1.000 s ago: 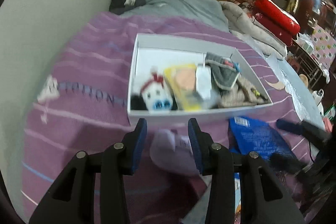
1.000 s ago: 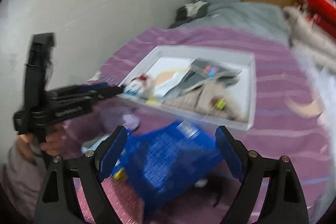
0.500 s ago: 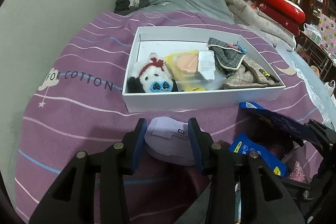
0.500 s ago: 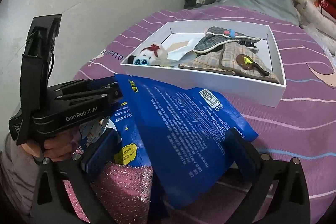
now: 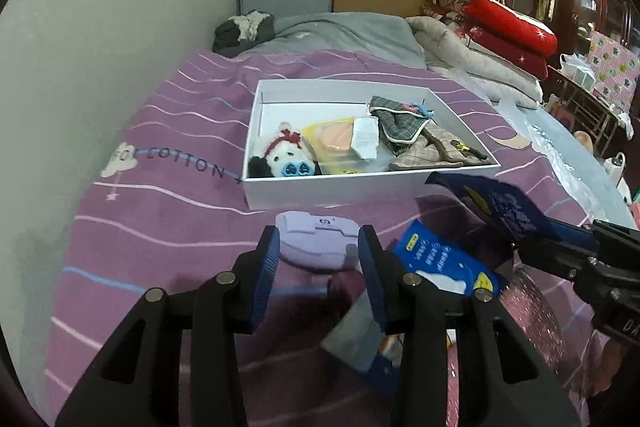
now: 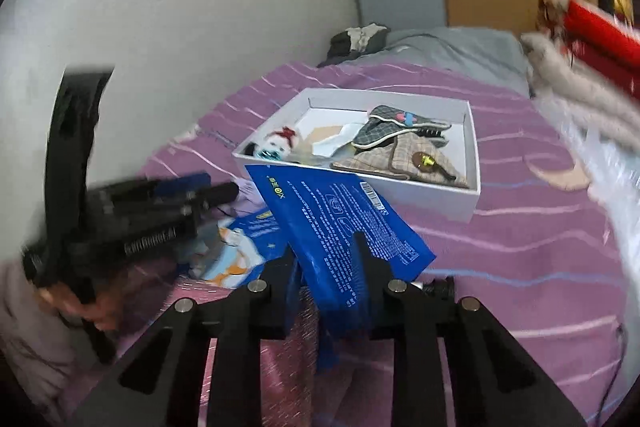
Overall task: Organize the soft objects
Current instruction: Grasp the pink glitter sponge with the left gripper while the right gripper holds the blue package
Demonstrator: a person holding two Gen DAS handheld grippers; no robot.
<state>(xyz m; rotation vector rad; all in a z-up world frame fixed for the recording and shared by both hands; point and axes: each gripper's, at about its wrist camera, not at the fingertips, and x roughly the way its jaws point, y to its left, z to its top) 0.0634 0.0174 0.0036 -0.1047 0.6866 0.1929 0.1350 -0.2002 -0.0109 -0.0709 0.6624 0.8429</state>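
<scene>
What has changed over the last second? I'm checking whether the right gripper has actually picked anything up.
The right gripper closed on the blue packet and lifted it off the bedspread. The left gripper stays open around the lilac pouch. The white box and its contents are unchanged.

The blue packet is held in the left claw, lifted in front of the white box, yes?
Not quite: the right claw holds the blue packet, as the right wrist view shows. It is indeed lifted in front of the white box. The left claw is open.
</scene>
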